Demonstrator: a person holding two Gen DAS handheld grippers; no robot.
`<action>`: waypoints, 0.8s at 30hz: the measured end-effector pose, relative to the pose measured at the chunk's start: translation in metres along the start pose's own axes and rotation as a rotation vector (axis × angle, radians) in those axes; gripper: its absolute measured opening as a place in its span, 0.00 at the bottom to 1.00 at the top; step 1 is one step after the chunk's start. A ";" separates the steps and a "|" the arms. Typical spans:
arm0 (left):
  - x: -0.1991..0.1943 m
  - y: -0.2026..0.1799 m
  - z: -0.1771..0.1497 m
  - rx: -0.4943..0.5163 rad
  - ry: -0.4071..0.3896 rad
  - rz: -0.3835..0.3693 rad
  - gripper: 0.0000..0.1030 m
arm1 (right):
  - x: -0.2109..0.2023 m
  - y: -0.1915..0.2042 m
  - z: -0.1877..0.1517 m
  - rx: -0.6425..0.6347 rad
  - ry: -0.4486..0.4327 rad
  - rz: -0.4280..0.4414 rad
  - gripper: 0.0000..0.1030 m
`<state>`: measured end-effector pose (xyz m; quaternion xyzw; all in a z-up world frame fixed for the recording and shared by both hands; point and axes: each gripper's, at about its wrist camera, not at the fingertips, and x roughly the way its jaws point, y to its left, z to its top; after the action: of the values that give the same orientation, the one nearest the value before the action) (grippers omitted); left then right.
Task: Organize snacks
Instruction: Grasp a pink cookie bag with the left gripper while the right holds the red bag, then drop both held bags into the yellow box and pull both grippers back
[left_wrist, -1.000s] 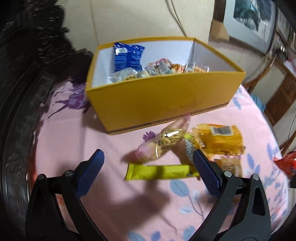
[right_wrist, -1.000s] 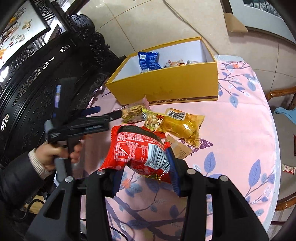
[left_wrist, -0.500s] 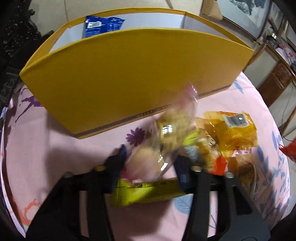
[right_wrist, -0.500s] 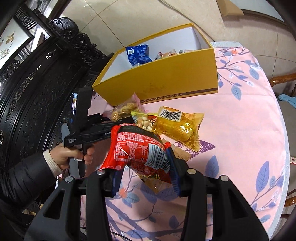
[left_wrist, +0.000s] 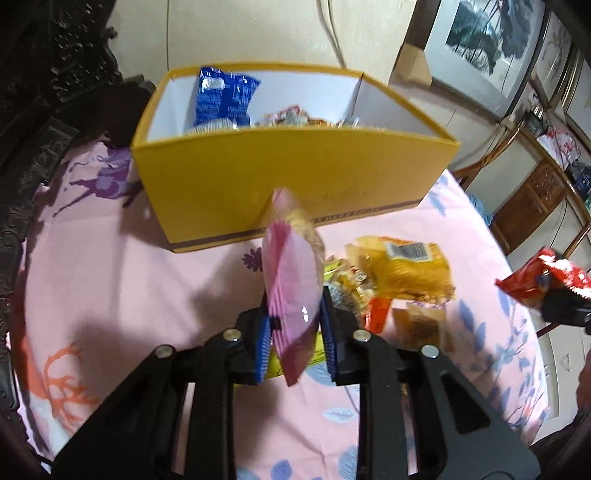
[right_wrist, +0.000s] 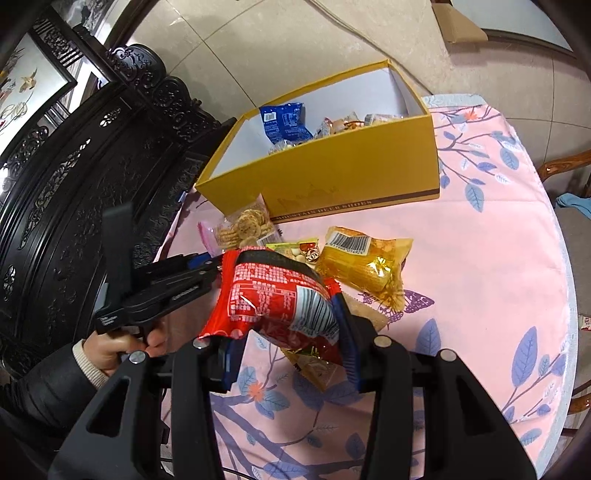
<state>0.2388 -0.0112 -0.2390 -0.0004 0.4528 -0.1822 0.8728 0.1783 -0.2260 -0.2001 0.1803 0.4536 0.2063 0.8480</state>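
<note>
My left gripper (left_wrist: 295, 317) is shut on a clear and pink cracker bag (left_wrist: 293, 295) and holds it above the table in front of the yellow box (left_wrist: 288, 192). The same bag shows in the right wrist view (right_wrist: 243, 229). My right gripper (right_wrist: 284, 332) is shut on a red snack bag (right_wrist: 273, 299), held above the table. The yellow box (right_wrist: 354, 177) holds a blue bag (right_wrist: 284, 122) and several small packets. A yellow-orange bag (right_wrist: 362, 262) and other snacks lie on the pink cloth near the box.
A yellow bar (left_wrist: 317, 354) lies under my left gripper. A brown packet (left_wrist: 421, 325) lies by the orange bag (left_wrist: 410, 269). Dark carved furniture (right_wrist: 74, 177) stands along the left. The round table's edge (right_wrist: 569, 295) curves at the right.
My left gripper closed on the cracker bag and lifted it off the cloth, pulling back from the box. My right gripper kept holding the red bag.
</note>
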 end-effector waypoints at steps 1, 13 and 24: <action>-0.003 -0.001 0.000 0.001 -0.008 0.001 0.23 | -0.002 0.002 -0.001 -0.002 -0.003 0.001 0.44; -0.028 -0.001 -0.002 -0.044 -0.045 0.000 0.22 | -0.017 0.007 -0.008 -0.012 -0.027 0.005 0.44; -0.089 -0.009 0.021 -0.058 -0.190 -0.031 0.22 | -0.029 0.019 0.010 -0.039 -0.084 0.023 0.43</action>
<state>0.2060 0.0054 -0.1544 -0.0499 0.3732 -0.1816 0.9085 0.1685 -0.2256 -0.1650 0.1775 0.4117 0.2168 0.8672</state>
